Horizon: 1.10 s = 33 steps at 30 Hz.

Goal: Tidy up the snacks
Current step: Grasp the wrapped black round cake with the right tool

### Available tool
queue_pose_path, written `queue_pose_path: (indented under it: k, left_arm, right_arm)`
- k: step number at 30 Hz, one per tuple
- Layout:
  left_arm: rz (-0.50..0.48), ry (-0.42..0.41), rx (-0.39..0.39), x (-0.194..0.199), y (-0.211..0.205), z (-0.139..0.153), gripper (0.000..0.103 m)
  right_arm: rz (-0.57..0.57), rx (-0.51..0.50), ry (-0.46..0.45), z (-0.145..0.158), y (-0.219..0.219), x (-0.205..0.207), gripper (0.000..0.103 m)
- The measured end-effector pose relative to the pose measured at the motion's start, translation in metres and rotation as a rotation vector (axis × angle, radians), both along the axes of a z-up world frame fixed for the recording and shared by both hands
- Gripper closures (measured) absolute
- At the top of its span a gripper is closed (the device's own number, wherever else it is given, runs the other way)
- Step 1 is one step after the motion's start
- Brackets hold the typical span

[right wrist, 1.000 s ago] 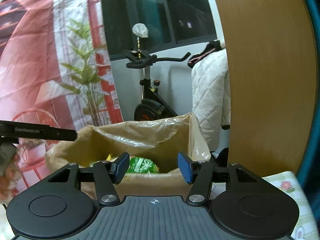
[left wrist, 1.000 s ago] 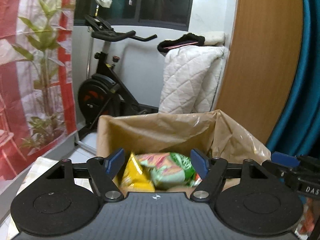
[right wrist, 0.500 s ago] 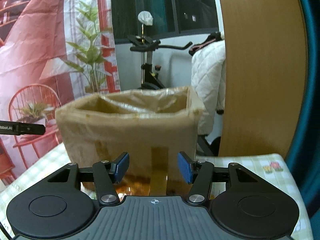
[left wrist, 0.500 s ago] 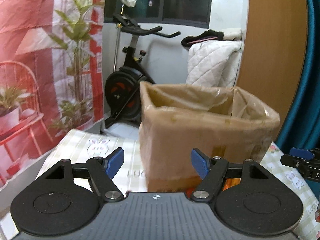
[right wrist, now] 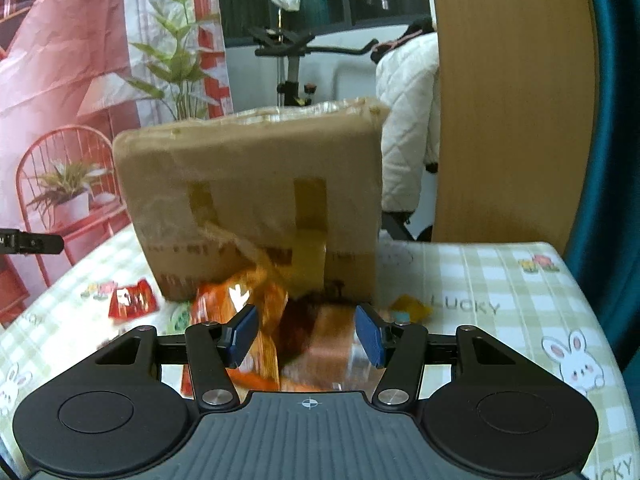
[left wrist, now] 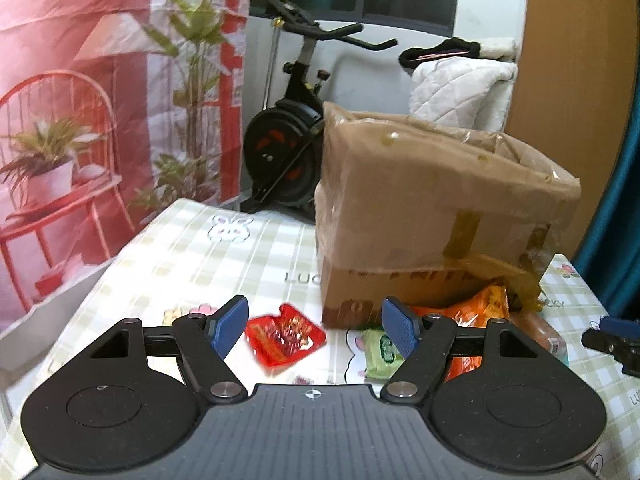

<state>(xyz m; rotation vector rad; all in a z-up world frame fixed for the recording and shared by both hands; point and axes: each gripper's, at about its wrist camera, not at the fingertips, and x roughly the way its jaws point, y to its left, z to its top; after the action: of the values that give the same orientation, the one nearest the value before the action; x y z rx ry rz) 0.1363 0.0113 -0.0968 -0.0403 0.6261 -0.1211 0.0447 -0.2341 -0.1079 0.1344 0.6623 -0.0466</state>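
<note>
1. Left wrist view: a taped cardboard box (left wrist: 432,216) stands on the checked tablecloth (left wrist: 240,256); a red snack packet (left wrist: 285,334) lies between the left gripper's (left wrist: 316,326) spread, empty jaws.
2. Right wrist view: the box (right wrist: 256,196) rises behind; an orange snack bag (right wrist: 244,304) and a blurred brown packet (right wrist: 316,332) lie beyond the right gripper's (right wrist: 306,334) parted, empty jaws.

boxes: 1 cardboard box (left wrist: 440,216) | red packets: 1 (left wrist: 285,334) | green packets: 1 (left wrist: 380,354) | orange packets: 1 (left wrist: 476,312)

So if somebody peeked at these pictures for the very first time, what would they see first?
Probably the big taped-up cardboard box standing on the checked tablecloth. Right in front of it lie bright snack packets: a red packet off to the left, a green packet and an orange bag against the box's foot. Behind the table stands a black exercise bike beside a red curtain printed with plants.
</note>
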Motion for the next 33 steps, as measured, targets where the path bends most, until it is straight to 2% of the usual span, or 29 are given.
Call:
queue_pose_path:
  k: [13, 17, 25, 33]
  left_arm:
    - [-0.014, 0.048, -0.008, -0.013, -0.002, -0.020, 0.027]
    - [-0.011, 0.072, -0.012, -0.017, -0.001, -0.027, 0.027]
    - [-0.010, 0.135, -0.029, -0.024, 0.010, -0.049, 0.028]
    - [0.013, 0.140, -0.037, -0.024, 0.018, -0.050, 0.028]
  right_arm:
    - [0.045, 0.007, 0.143, -0.043, 0.009, -0.027, 0.051]
    - [0.087, -0.010, 0.189, -0.057, 0.014, -0.031, 0.036]
    - [0.121, -0.028, 0.263, -0.077, 0.010, -0.029, 0.036]
    - [0.147, 0.000, 0.280, -0.092, 0.010, -0.021, 0.034]
